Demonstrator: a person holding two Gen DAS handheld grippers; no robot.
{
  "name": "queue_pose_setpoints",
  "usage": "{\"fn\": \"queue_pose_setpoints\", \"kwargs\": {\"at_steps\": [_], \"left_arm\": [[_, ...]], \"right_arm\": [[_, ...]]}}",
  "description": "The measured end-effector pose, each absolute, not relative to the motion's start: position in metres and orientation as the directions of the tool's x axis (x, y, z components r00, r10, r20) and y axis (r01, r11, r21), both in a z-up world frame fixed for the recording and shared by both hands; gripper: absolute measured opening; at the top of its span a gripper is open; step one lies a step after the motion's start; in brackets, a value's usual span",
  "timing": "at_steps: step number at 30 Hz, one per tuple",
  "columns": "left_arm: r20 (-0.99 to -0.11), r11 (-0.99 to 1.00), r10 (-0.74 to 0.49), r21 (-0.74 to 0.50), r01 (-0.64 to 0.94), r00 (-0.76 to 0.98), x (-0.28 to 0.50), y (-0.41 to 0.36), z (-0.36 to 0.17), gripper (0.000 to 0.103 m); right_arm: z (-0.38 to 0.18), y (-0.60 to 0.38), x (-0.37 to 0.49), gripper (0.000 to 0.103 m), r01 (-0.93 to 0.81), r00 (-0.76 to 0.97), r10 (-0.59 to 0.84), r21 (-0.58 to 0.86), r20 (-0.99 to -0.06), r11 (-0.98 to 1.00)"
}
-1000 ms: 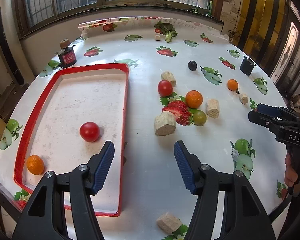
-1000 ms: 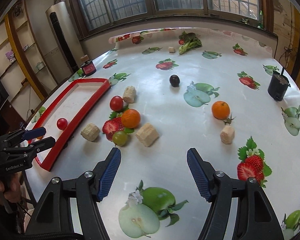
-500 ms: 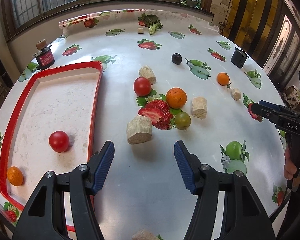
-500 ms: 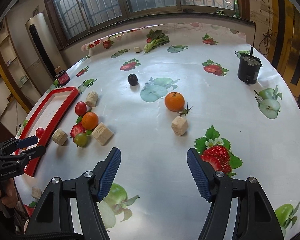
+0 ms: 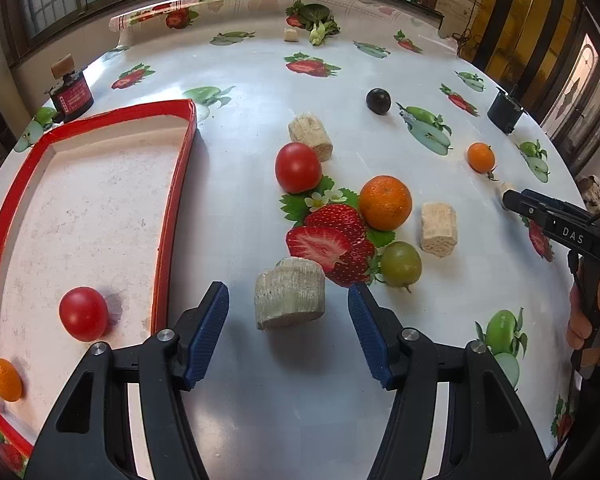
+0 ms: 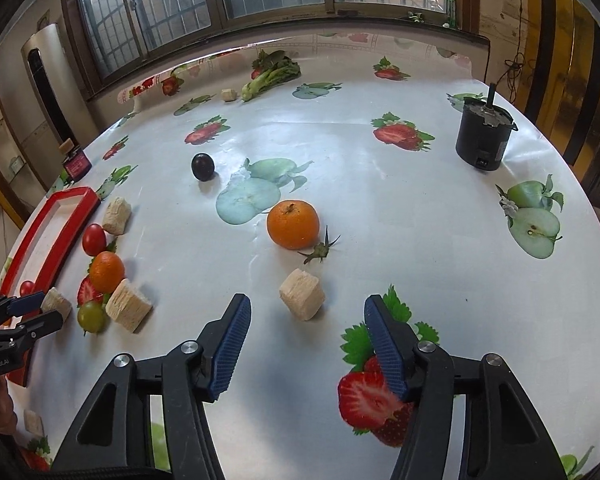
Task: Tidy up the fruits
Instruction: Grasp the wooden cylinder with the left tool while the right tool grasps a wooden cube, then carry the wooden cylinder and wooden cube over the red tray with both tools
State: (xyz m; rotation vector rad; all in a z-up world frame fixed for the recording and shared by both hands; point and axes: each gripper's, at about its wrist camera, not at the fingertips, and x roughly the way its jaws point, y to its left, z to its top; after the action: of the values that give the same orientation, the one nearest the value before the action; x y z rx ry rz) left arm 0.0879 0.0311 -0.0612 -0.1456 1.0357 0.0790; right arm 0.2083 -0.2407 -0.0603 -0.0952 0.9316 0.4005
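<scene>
A red-rimmed tray point(image 5: 176, 184) holds a red tomato point(image 5: 83, 313) and a small orange point(image 5: 5, 379). On the fruit-print cloth lie a red tomato point(image 5: 298, 167), an orange point(image 5: 385, 202), a green fruit point(image 5: 401, 265), a dark plum point(image 5: 378, 101) and a far small orange point(image 5: 480, 157). My left gripper point(image 5: 288, 332) is open, just short of a beige block point(image 5: 289, 298). My right gripper point(image 6: 306, 344) is open, just short of a beige block point(image 6: 302, 294), with an orange point(image 6: 293, 224) beyond it.
Other beige blocks point(image 5: 439, 229) point(image 5: 310, 134) lie among the fruit. A black pot point(image 6: 484, 137) stands at the right, a dark jar point(image 5: 71, 95) behind the tray, and leafy greens point(image 6: 270, 74) at the far edge. A loose green calyx point(image 6: 320, 249) lies by the orange.
My left gripper has moved right and forward, from over the tray edge to the fruit cluster. My right gripper has swung right and forward toward the lone orange. Both stay open.
</scene>
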Motion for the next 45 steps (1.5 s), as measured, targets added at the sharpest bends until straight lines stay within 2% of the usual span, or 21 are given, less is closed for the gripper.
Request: {"fn": "queue_pose_setpoints", "kwargs": {"at_steps": [2, 3, 4, 5, 6, 18, 28, 45], "left_arm": [[-0.862, 0.986, -0.013, -0.096, -0.136, 0.507, 0.090, 0.032, -0.066, 0.061], [-0.854, 0.987, -0.013, -0.094, -0.131, 0.520, 0.089, 0.032, -0.065, 0.056], [-0.851, 0.987, -0.024, -0.104, -0.124, 0.525, 0.089, 0.032, -0.065, 0.042], [-0.847, 0.987, -0.032, -0.111, -0.117, 0.531, 0.089, 0.033, -0.064, 0.033], [-0.846, 0.987, -0.042, -0.119, -0.111, 0.532, 0.089, 0.033, -0.064, 0.032], [-0.809, 0.982, -0.059, -0.154, -0.113, 0.584, 0.065, 0.043, -0.043, 0.033], [-0.764, 0.980, 0.027, -0.108, -0.170, 0.644, 0.035, 0.060, -0.016, 0.033], [-0.748, 0.956, 0.087, -0.123, -0.266, 0.658, -0.002, 0.098, -0.010, 0.033]], "right_arm": [[-0.067, -0.235, 0.216, 0.050, -0.376, 0.520, 0.276, 0.074, -0.808, 0.924], [-0.071, -0.233, 0.220, 0.042, -0.375, 0.513, 0.269, 0.069, -0.815, 0.924], [-0.072, -0.231, 0.221, 0.037, -0.375, 0.524, 0.257, 0.051, -0.812, 0.926], [-0.072, -0.228, 0.221, 0.033, -0.379, 0.534, 0.246, 0.032, -0.809, 0.925], [-0.072, -0.226, 0.221, 0.025, -0.384, 0.533, 0.244, 0.026, -0.810, 0.923], [-0.037, -0.212, 0.181, 0.024, -0.445, 0.557, 0.346, 0.080, -0.755, 0.892], [-0.019, -0.175, 0.155, 0.024, -0.529, 0.538, 0.425, 0.100, -0.728, 0.843], [-0.005, -0.103, 0.111, 0.024, -0.673, 0.457, 0.539, 0.121, -0.707, 0.729]]}}
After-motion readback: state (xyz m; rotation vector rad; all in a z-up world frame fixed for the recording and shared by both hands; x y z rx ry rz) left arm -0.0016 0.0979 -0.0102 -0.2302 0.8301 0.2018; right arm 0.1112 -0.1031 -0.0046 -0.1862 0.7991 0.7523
